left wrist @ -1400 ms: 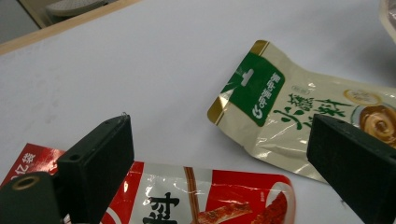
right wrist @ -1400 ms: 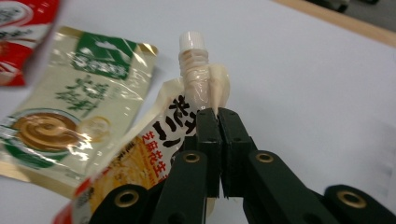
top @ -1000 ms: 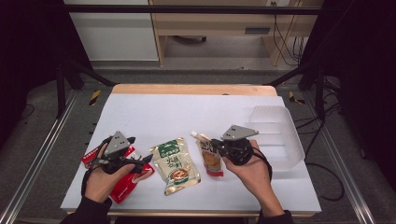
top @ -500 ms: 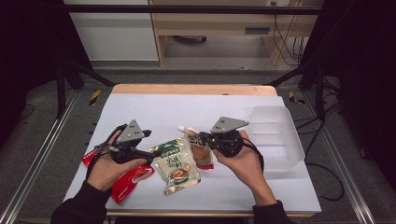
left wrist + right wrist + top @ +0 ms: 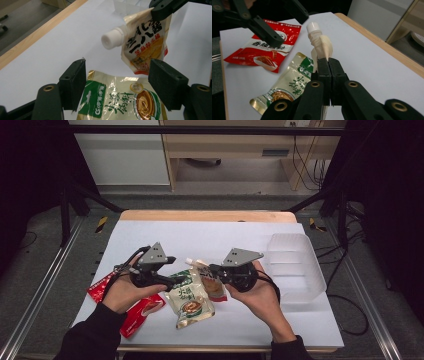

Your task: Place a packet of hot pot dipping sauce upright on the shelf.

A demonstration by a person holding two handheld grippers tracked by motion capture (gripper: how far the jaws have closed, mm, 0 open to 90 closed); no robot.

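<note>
Near the middle of the high view, our right gripper (image 5: pixel 212 269) has its jaws clamped together on the edge of a spouted sauce pouch (image 5: pixel 208 280), which hangs above the white table (image 5: pixel 240 237) with its white screw cap (image 5: pixel 189 262) pointing toward the left of the frame. Seen along our right gripper's own jaws, the pouch stands up from between the closed pads, cap (image 5: pixel 312 26) at the upper centre. Left of it in the high view, our left gripper (image 5: pixel 172 270) is raised over the green-and-gold sauce packet (image 5: pixel 188 296), which lies flat just below the frame's centre. Its jaws have just been closing, yet they stand apart with nothing pressed between them; in the left gripper view the green packet (image 5: pixel 117 100) lies on the table beyond the gap, and the held pouch (image 5: pixel 143 42) hangs in the upper right. Under our left hand (image 5: pixel 122 290), at the lower left of the high view, lie two red packets (image 5: pixel 142 312). At the right stands a clear plastic bin (image 5: pixel 295 265), just beside our right hand (image 5: pixel 260 292).
</note>
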